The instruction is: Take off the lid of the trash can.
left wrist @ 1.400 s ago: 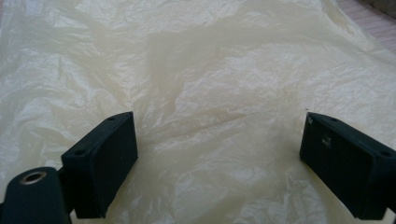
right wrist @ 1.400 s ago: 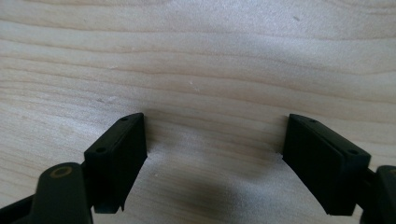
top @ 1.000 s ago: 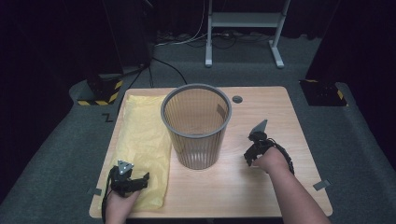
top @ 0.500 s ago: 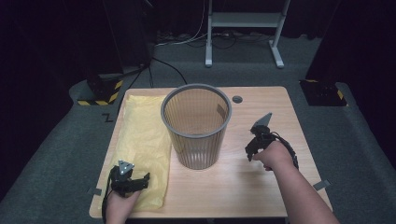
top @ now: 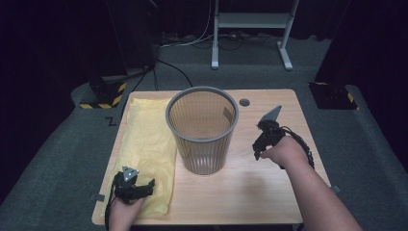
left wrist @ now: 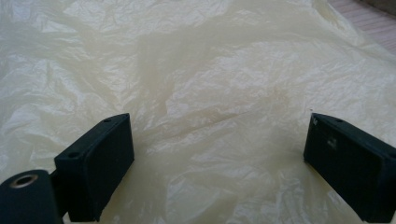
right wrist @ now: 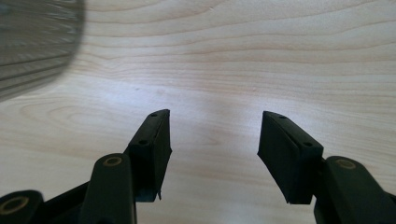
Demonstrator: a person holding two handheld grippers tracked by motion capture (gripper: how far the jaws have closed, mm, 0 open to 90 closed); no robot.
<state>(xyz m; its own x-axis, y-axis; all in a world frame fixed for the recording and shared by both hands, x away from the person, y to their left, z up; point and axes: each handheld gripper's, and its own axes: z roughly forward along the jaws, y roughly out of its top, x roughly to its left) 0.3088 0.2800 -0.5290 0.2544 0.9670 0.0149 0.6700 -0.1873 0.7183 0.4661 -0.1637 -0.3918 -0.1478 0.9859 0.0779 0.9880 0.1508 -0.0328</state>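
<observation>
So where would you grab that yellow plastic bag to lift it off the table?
Probably at the near edge of the yellow plastic bag, coming down from above, where the left gripper hovers with jaws open. The bag lies flat and crinkled on the table, so a raised wrinkle gives the jaws something to pinch. Its right side runs close beside the wastebasket, which leaves little room there.

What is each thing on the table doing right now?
Bin: upright, open at the top, looks empty.
Yellow bag: lying flat and crinkly on the table, left of the bin.
Left gripper: jaws open over the bag, gripping nothing.
Right gripper: jaws have just been closing, with a gap left, nothing between them, above bare wood.
</observation>
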